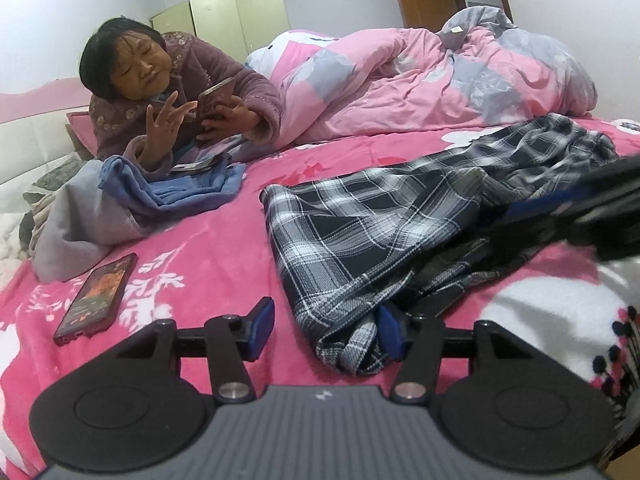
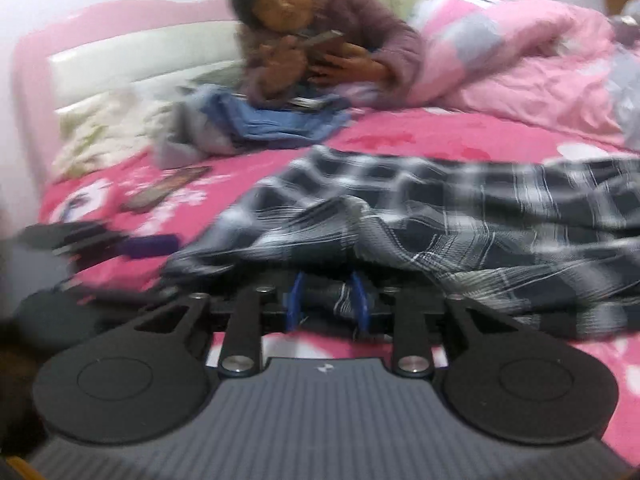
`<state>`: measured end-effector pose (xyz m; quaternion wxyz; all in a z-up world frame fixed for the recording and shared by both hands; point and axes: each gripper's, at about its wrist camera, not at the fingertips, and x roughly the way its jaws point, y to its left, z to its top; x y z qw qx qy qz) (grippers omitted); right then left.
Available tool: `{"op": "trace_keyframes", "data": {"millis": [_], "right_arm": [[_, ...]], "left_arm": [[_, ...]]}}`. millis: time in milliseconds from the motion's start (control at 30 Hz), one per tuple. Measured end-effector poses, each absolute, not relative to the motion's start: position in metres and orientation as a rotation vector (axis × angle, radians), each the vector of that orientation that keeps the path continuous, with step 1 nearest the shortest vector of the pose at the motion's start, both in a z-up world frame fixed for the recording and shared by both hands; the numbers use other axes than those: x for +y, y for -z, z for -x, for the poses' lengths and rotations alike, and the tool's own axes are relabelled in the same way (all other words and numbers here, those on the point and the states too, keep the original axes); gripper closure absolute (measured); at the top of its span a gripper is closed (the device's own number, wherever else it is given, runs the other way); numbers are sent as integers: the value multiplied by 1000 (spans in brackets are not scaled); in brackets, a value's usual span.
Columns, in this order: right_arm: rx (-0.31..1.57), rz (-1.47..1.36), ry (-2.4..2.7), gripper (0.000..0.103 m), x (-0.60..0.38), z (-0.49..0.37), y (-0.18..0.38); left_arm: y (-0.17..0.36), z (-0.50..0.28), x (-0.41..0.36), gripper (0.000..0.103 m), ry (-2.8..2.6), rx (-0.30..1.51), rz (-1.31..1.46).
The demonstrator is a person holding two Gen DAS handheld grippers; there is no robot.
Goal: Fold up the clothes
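A dark plaid garment (image 1: 380, 216) lies crumpled across the pink floral bedspread (image 1: 208, 264). My left gripper (image 1: 325, 332) is open and low over the bed at the garment's near corner. That corner bunches against the right blue pad (image 1: 390, 332), while the left pad (image 1: 260, 330) is over bare bedspread. My right gripper (image 2: 327, 306) shows in its own blurred view, with a fold of the plaid garment (image 2: 460, 216) between its blue pads (image 2: 294, 304). The same gripper appears as a dark blur (image 1: 600, 208) over the garment's right side.
A person in a purple padded jacket (image 1: 208, 76) lies at the head of the bed holding a phone. Another phone (image 1: 96, 298) lies on the bedspread to my left. Blue and grey clothes (image 1: 160, 192) are heaped beside the person. A pink duvet (image 1: 420, 80) fills the far side.
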<state>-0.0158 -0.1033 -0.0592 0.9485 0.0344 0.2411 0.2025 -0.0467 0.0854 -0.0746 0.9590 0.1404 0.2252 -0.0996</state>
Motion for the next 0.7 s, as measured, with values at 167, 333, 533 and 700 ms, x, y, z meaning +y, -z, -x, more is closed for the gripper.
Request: {"op": "trace_keyframes", "data": {"millis": [167,333,533,700], "right_arm": [[466,-79,-455,57,-115,6,44],[441,-89,-498,64,-126,-3,28],[479,17,-540,100,-123,17,47],[491,118,-517,101,-118,22,63]], "left_arm": [[74,47,85,46,196,462,-280],[73,48,85,46,177,465,-280],[74,46,93,46,186,469,-255],[66,55,100,46,226,446,-253]]}}
